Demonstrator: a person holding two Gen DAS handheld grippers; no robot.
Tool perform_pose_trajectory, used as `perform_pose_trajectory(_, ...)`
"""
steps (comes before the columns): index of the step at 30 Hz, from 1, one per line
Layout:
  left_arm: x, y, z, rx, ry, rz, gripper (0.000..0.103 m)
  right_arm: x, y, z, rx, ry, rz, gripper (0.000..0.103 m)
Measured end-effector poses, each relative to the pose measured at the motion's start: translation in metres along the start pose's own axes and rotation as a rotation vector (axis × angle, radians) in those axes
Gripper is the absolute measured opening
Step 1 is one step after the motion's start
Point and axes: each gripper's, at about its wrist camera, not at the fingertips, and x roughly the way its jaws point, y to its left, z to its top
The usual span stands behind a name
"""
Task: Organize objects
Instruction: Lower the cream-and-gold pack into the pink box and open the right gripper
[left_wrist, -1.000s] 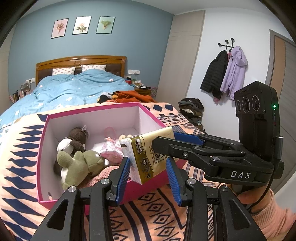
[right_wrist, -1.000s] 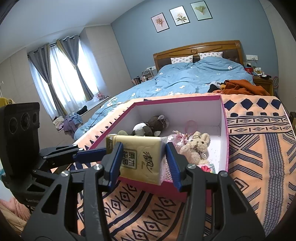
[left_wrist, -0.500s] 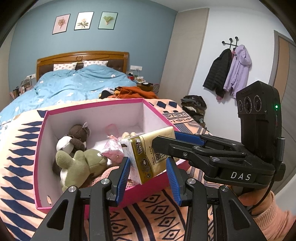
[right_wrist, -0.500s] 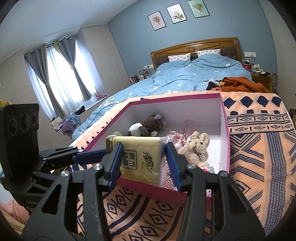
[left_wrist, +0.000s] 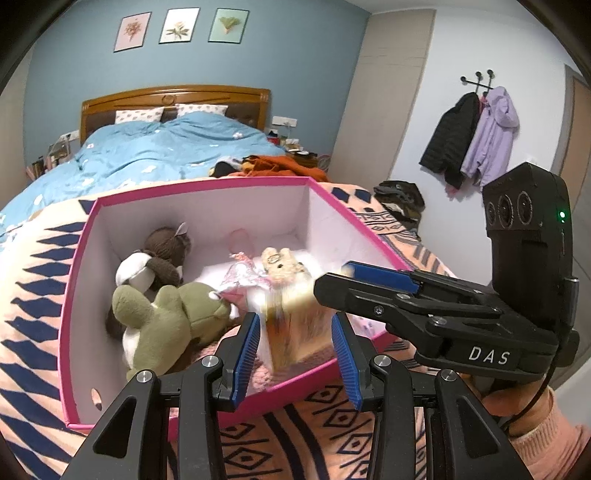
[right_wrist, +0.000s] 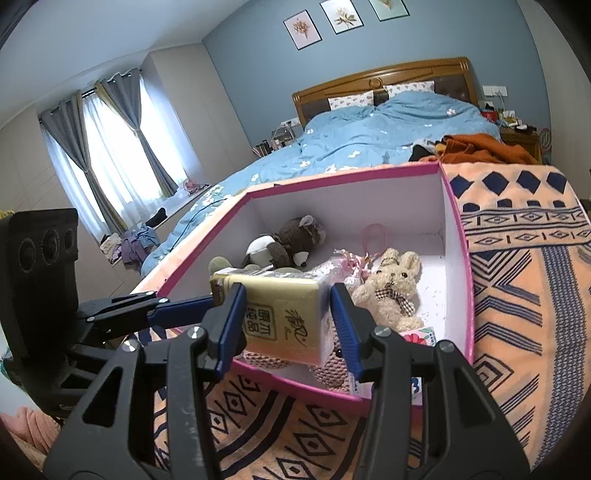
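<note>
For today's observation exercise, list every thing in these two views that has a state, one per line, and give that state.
Tissue pack: held over the box's near edge, blurred in the left view.
Right tool: shut on the tissue pack.
Left tool: pads on either side of the pack; contact unclear.
Pink box: open, no lid.
Cream bunny: lying inside the box.
Green plush: lying inside the box.
Curtains: tied back.
</note>
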Motion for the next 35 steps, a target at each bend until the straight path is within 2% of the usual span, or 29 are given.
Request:
perform_pose_trajectory(3,0.0,0.004,-0.002,-0.009,-0.002,0.017,0.045,0.005,0.0,-0.002,-0.001,0.008,-0.027,0.05)
perform_pose_trajectory(5,-0.003,0.004,-0.003,-0.001,-0.014,0.037,0.052,0.006,-0.002,-0.004,0.001,0.008,-0.046,0.05)
perform_pose_trajectory(7,-0.008,0.003,-0.006,0.007,-0.03,0.052,0.069,0.003,-0.003,-0.005,0.005,-0.002,-0.059,0.05)
perform_pose_trajectory(9,-0.016,0.0,-0.01,0.014,-0.055,0.066,0.082,-0.003,-0.002,-0.007,-0.002,-0.014,-0.063,0.05)
perform_pose_trajectory(12,-0.03,-0.006,-0.019,0.034,-0.1,0.098,0.091,-0.014,0.005,-0.012,-0.037,-0.035,-0.072,0.053)
perform_pose_trajectory(14,-0.039,-0.009,-0.028,0.044,-0.114,0.132,0.103,-0.026,0.013,-0.018,-0.062,-0.063,-0.078,0.065)
perform_pose_trajectory(18,-0.055,-0.014,-0.047,0.048,-0.147,0.188,0.103,-0.043,0.025,-0.034,-0.112,-0.091,-0.107,0.078)
perform_pose_trajectory(19,-0.057,-0.013,-0.053,0.038,-0.148,0.195,0.103,-0.047,0.027,-0.04,-0.118,-0.098,-0.124,0.085)
perform_pose_trajectory(23,-0.055,-0.015,-0.071,0.014,-0.107,0.245,0.103,-0.054,0.029,-0.063,-0.12,-0.099,-0.157,0.099)
perform_pose_trajectory(29,-0.051,-0.017,-0.087,0.015,-0.069,0.307,0.103,-0.046,0.032,-0.089,-0.123,-0.036,-0.184,0.099)
perform_pose_trajectory(35,-0.049,-0.014,-0.098,-0.003,-0.035,0.325,0.103,-0.047,0.032,-0.099,-0.119,-0.029,-0.191,0.099)
